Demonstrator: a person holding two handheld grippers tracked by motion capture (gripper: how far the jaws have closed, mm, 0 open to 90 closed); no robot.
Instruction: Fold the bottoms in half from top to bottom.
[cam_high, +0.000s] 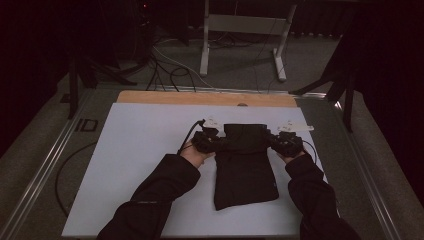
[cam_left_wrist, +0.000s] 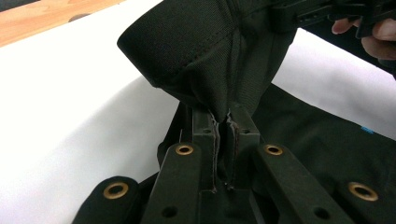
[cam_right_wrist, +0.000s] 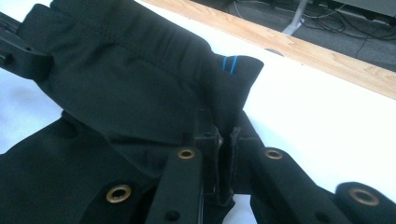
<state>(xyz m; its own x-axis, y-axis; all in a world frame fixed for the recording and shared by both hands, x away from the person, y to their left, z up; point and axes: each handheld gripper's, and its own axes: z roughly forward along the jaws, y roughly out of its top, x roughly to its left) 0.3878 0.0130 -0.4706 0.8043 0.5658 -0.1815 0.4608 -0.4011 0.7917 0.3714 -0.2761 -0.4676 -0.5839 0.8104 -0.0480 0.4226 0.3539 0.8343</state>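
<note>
A black garment (cam_high: 245, 165) lies on the white sheet (cam_high: 140, 165) in the high view, its far end lifted and folded toward the person. My left gripper (cam_high: 216, 142) is shut on the garment's left edge, my right gripper (cam_high: 273, 141) on its right edge. In the left gripper view the jaws (cam_left_wrist: 225, 122) pinch a bunch of the black cloth (cam_left_wrist: 205, 51), which rises above them. From the right gripper view, my right gripper (cam_right_wrist: 224, 133) clamps the cloth (cam_right_wrist: 126, 84) beside a small blue tag (cam_right_wrist: 227, 63).
The white sheet covers a wooden table whose bare strip (cam_high: 200, 98) runs along the far edge. Beyond it are a white table frame (cam_high: 240, 35) and cables (cam_high: 170, 70) on the floor. Metal rails (cam_high: 45, 165) flank the table.
</note>
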